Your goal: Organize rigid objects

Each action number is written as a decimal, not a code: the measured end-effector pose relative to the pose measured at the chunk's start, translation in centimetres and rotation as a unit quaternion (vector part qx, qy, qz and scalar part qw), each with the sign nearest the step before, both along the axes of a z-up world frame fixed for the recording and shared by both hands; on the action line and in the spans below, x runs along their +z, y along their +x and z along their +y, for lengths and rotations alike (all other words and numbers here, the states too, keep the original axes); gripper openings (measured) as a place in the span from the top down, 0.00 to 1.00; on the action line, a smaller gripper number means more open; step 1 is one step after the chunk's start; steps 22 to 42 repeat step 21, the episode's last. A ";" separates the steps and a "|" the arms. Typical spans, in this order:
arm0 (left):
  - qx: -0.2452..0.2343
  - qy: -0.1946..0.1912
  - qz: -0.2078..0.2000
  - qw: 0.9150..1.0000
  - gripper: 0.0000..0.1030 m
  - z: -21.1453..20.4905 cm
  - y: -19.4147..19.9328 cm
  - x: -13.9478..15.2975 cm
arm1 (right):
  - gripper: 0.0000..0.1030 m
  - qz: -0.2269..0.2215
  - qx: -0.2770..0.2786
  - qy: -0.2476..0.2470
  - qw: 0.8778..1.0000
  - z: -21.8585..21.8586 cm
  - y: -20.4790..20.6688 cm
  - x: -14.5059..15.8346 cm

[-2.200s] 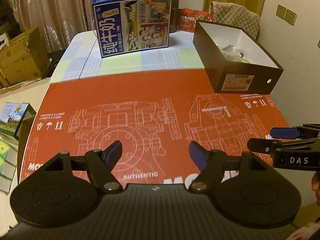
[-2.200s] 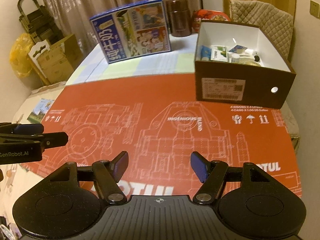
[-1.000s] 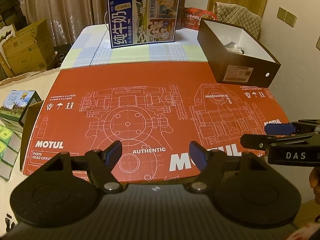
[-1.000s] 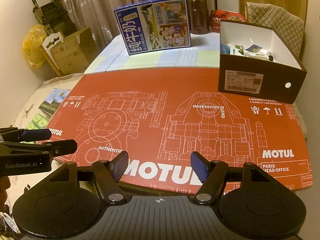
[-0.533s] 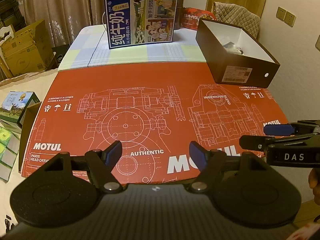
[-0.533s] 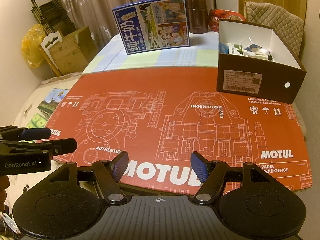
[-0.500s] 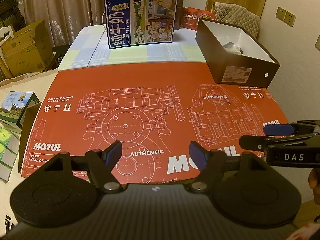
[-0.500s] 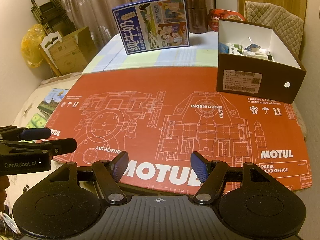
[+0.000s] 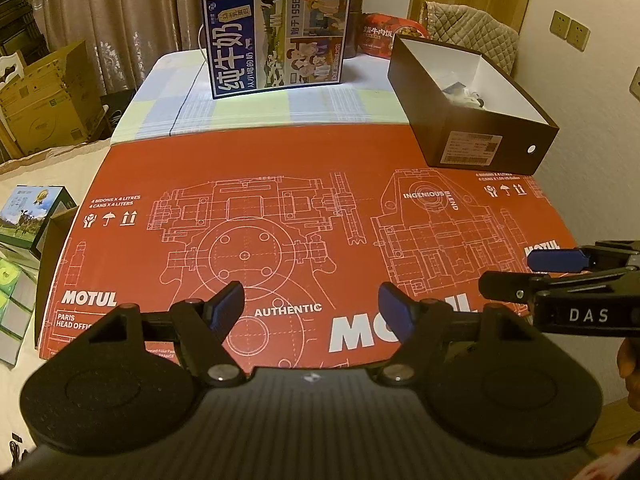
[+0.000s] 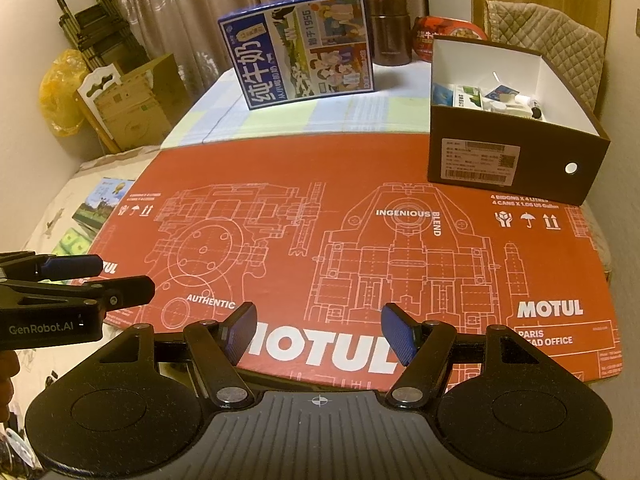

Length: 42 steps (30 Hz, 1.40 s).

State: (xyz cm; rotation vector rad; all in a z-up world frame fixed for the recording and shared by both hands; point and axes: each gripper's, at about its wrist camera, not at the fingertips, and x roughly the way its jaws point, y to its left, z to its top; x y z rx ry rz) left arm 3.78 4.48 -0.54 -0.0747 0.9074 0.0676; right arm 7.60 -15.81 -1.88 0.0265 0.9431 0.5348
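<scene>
A dark brown open box [image 9: 472,128] with a white inside stands at the back right of the red Motul cardboard sheet [image 9: 280,184]; it also shows in the right wrist view [image 10: 516,160], holding several small packets and bottles [image 10: 492,98]. My left gripper [image 9: 312,306] is open and empty above the sheet's near edge. My right gripper [image 10: 318,330] is open and empty there too, and shows from the side in the left wrist view [image 9: 516,274]. The left gripper shows from the side in the right wrist view [image 10: 116,276].
A blue milk carton box [image 9: 276,42] stands on the checked cloth behind the sheet, with a brown jar [image 10: 390,30] and a red food package [image 9: 384,34] beside it. Cardboard boxes [image 9: 44,100] and small boxes [image 9: 28,212] lie at the left. A quilted chair [image 9: 472,36] stands behind.
Both grippers drew back from the table and rose slightly over the last two seconds, so the sheet's near edge came into view. In the last half second nothing moved.
</scene>
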 end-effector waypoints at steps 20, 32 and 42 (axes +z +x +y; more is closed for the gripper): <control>-0.005 -0.001 0.006 1.000 0.31 -0.9 1.5 -0.5 | 0.36 0.009 -0.007 -0.002 1.000 -1.1 1.2 -0.6; -0.004 -0.002 0.008 1.000 0.31 -1.0 1.7 -0.5 | 0.36 0.010 -0.006 -0.003 1.000 -1.2 1.3 -0.7; -0.004 -0.002 0.008 1.000 0.31 -1.0 1.7 -0.5 | 0.36 0.010 -0.006 -0.003 1.000 -1.2 1.3 -0.7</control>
